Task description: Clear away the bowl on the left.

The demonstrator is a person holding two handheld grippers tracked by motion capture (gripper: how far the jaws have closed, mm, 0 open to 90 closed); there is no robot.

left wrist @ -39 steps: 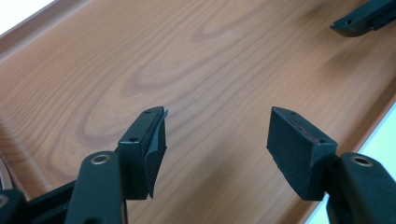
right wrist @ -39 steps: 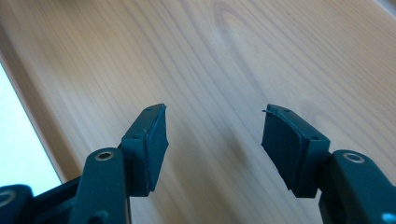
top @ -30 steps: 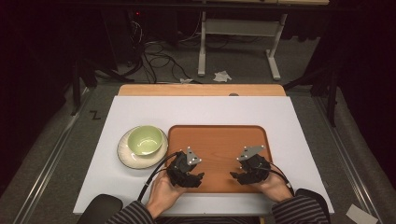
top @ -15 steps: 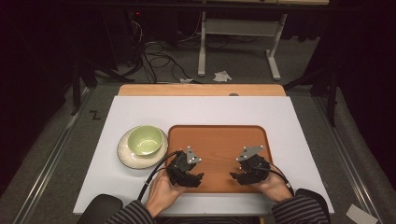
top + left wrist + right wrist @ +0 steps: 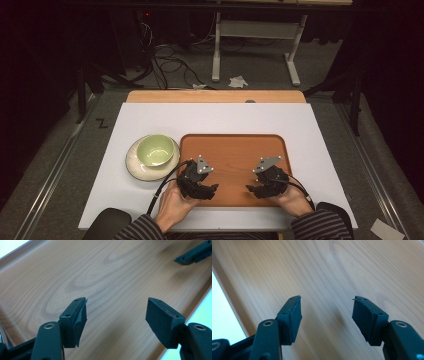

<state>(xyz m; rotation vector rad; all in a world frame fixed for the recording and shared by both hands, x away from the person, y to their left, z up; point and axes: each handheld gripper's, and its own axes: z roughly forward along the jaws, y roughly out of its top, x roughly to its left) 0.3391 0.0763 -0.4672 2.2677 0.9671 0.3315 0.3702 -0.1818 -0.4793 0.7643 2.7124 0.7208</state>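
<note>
The right gripper [image 5: 326, 312] hangs over the wooden tray [image 5: 337, 270], fingers [image 5: 293, 317] spread apart.

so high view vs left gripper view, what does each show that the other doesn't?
High view alone: the green bowl on its plate left of the tray, the white table top, both hands, the floor and cables beyond. Left gripper view alone: close wood grain, and the left gripper with its jaws standing apart and nothing between them. Shared: the wooden tray and the right gripper, seen in the left gripper view as a jaw tip at top right.
</note>
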